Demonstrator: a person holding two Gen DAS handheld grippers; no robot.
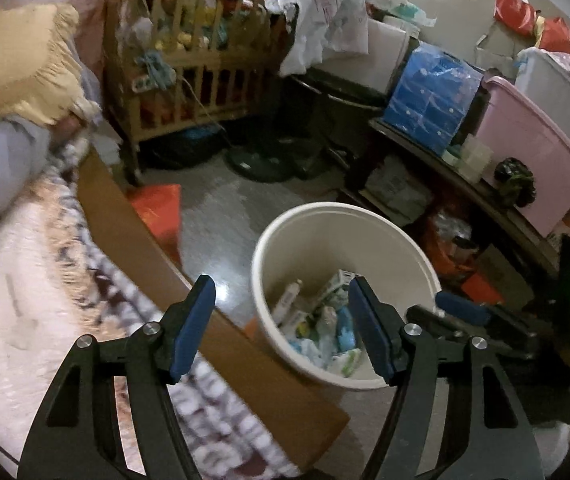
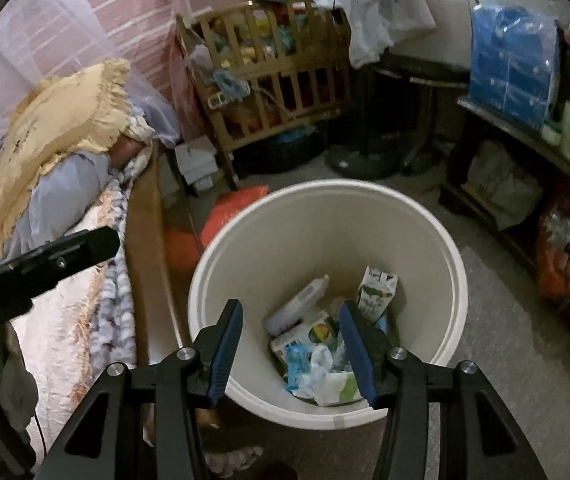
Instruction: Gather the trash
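Leftmost, a yellow pillow (image 2: 57, 136) lies on the bed (image 2: 65, 320), whose brown edge (image 1: 133, 216) runs beside the floor. Left gripper (image 1: 281, 328): jaws apart, nothing between the blue pads (image 1: 189, 328); it hangs over the bed edge, next to the bin (image 1: 341, 296). Right gripper (image 2: 291, 350): jaws apart, empty, directly above the bin (image 2: 325, 304). Trash (image 2: 325, 344), cartons and wrappers, lies at the bin's bottom. Behind stands a wooden crib (image 2: 269, 68); right of the bin, a dark shelf (image 1: 465, 184) with a pink tub (image 1: 533, 148).
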